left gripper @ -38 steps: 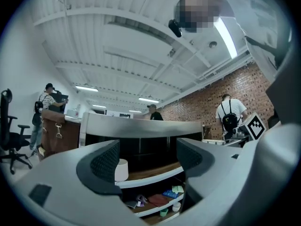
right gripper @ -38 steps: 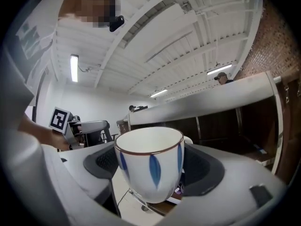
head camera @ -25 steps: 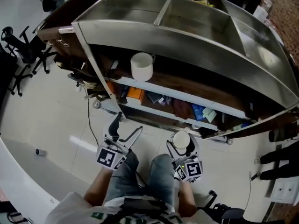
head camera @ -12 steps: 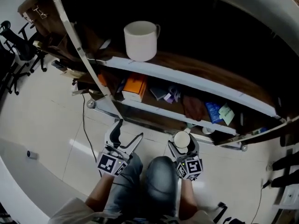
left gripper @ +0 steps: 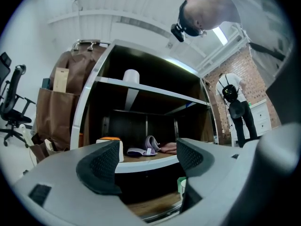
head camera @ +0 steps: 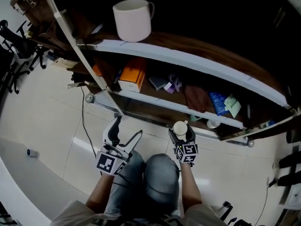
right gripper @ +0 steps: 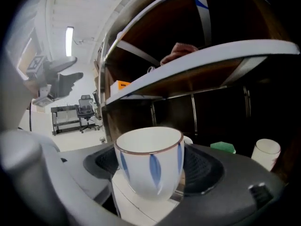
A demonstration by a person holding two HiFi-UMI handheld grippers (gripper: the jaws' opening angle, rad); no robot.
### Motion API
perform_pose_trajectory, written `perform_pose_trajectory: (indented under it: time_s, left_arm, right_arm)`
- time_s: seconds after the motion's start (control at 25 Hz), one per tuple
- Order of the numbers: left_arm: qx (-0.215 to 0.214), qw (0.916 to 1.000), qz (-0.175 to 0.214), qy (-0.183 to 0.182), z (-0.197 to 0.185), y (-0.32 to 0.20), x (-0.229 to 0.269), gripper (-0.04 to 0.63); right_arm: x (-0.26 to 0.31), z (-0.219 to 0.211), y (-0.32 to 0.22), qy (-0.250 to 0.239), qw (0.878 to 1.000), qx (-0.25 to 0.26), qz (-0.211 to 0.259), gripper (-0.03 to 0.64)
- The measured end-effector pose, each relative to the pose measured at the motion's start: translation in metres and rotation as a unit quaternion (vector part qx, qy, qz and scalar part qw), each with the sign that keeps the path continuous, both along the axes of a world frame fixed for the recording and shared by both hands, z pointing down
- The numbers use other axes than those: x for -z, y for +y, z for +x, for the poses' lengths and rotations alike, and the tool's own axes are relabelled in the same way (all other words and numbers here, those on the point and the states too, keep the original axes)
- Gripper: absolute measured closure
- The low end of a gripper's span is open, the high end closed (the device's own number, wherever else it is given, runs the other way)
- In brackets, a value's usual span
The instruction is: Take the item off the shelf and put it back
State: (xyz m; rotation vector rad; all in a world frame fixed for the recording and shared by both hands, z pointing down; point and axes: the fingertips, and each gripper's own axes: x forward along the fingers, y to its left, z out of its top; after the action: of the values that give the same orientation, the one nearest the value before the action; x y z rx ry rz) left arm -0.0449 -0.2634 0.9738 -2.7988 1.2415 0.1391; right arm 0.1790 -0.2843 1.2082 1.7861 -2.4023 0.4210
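A small white cup with blue leaf marks point(head camera: 180, 127) sits upright between the jaws of my right gripper point(head camera: 181, 132), low in front of the shelf unit's bottom level. In the right gripper view the cup point(right gripper: 149, 160) fills the middle, with my right gripper point(right gripper: 150, 167) shut on its sides. My left gripper point(head camera: 123, 133) hangs to the left of it, open and holding nothing. The left gripper view shows my left gripper point(left gripper: 146, 161) pointing at the shelf point(left gripper: 155, 93) from a distance.
A big white mug point(head camera: 132, 19) stands on the upper board point(head camera: 197, 62). An orange box point(head camera: 131, 74), cloths and blue packets lie on the board below. A small white cup point(right gripper: 265, 153) and a green item point(right gripper: 223, 147) sit on the bottom level. The person's knees are below the grippers.
The head view has dropped and closed in on the shelf. My right gripper has carried the cup forward, toward the bottom level. The left gripper has barely moved.
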Motion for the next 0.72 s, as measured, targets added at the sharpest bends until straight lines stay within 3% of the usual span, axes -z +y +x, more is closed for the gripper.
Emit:
perform_pose_trajectory:
  time_s: [0.32,0.72]
  left_arm:
    - [0.018,0.9996,-0.019,0.007,-0.017,0.019,-0.009,0.232]
    - [-0.005,0.9994,-0.035,-0.002,-0.010,0.032,-0.017,0.232]
  right_arm:
    - [-0.076,0.016,-0.093,-0.034,0.996,-0.069,-0.045,0.199]
    - [-0.100,0.040,-0.154,-0.030,0.994,-0.101,-0.042,0.182]
